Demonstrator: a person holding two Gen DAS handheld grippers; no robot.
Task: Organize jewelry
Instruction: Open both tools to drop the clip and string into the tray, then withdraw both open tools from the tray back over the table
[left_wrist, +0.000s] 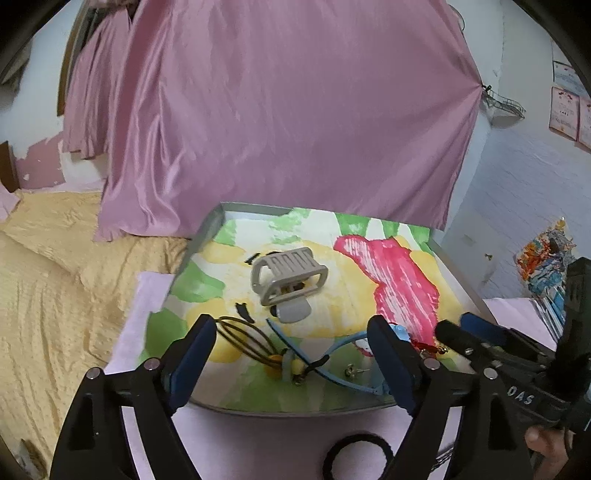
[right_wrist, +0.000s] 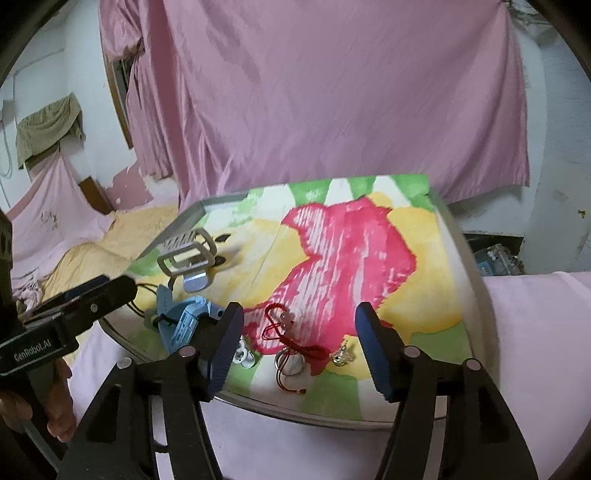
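Note:
A metal tray (left_wrist: 207, 229) lined with a colourful cloth holds the jewelry. A grey hair claw clip (left_wrist: 288, 275) lies mid-tray, also in the right wrist view (right_wrist: 186, 254). A blue hair clip (right_wrist: 183, 321) and a dark wire bangle (left_wrist: 240, 338) lie near the front. A red cord bracelet (right_wrist: 291, 338), a silver ring (right_wrist: 284, 360) and a small earring (right_wrist: 341, 354) lie between the right fingers. My left gripper (left_wrist: 291, 362) is open above the blue clip's arm (left_wrist: 314, 363). My right gripper (right_wrist: 299, 345) is open above the red bracelet.
The tray (right_wrist: 258, 404) rests on a pale pink sheet (left_wrist: 258, 432). A black hair tie (left_wrist: 358, 458) lies in front of the tray. A yellow bedspread (left_wrist: 48, 288) is on the left. A pink curtain (left_wrist: 277, 110) hangs behind.

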